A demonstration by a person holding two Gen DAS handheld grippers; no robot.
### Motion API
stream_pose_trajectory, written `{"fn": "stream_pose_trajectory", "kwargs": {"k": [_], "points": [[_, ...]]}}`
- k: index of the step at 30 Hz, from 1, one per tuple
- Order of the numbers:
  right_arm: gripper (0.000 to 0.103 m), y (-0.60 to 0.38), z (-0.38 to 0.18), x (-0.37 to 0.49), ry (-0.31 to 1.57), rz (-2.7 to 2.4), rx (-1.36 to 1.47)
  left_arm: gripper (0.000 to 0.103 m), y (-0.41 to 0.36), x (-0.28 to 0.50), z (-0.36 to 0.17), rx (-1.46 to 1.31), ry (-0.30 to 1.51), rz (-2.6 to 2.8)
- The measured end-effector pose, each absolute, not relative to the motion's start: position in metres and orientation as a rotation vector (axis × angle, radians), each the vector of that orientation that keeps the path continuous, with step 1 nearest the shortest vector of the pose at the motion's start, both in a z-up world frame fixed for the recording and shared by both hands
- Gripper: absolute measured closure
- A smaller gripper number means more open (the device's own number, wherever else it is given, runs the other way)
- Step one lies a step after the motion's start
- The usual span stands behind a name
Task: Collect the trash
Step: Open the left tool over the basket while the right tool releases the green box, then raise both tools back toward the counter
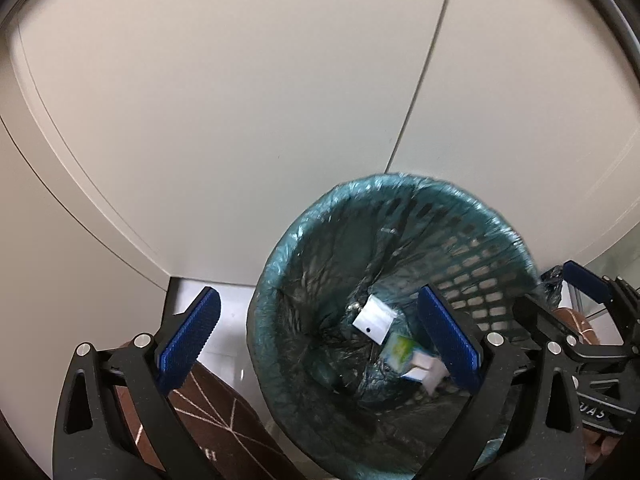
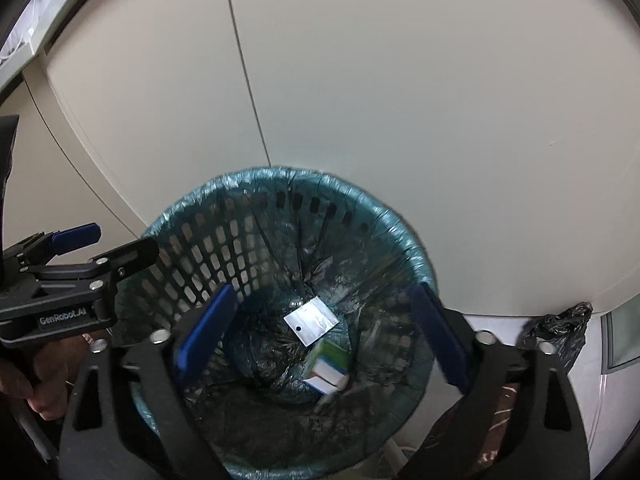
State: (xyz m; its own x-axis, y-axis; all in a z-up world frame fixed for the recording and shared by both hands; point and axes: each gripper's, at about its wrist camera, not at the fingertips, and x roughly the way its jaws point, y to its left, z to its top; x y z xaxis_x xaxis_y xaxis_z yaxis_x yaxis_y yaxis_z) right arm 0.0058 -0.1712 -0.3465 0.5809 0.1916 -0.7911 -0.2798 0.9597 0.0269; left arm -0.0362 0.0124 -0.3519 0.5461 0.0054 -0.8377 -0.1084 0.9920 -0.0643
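A teal slotted waste basket (image 1: 472, 236) lined with a dark bag stands on the floor against white cupboard doors; it also shows in the right wrist view (image 2: 224, 240). At its bottom lie a small clear zip pouch (image 1: 373, 322) (image 2: 312, 320) and a green and white carton (image 1: 404, 354) (image 2: 330, 368). My left gripper (image 1: 320, 340) is open and empty above the basket's left rim. My right gripper (image 2: 324, 340) is open and empty over the basket mouth. The right gripper shows at the right of the left wrist view (image 1: 560, 292). The left gripper shows at the left of the right wrist view (image 2: 116, 244).
White cupboard doors (image 1: 240, 100) rise right behind the basket. Brown patterned slippers (image 1: 216, 420) are on the pale floor beside the basket. A crumpled black bag (image 2: 560, 332) lies on the floor at the basket's right, by the cupboard base.
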Motion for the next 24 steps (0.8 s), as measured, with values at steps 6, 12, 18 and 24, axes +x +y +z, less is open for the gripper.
{"fn": "stream_pose_trajectory", "kwargs": {"k": [6, 12, 18, 24], "points": [[0.008, -0.179, -0.314, -0.004, 0.858, 0.231, -0.109, 0.006, 0.011, -0.045, -0.321, -0.130, 0.958, 0.052], [0.008, -0.197, -0.266, -0.009, 0.805, 0.203, -0.056, 0.006, 0.010, -0.053, -0.280, -0.126, 0.924, 0.034], [0.008, -0.216, -0.221, -0.014, 0.768, 0.168, -0.026, 0.006, 0.007, -0.061, -0.245, -0.108, 0.883, 0.035], [0.008, -0.237, -0.181, -0.016, 0.749, 0.132, -0.004, 0.006, 0.000, -0.061, -0.215, -0.081, 0.860, 0.036]]}}
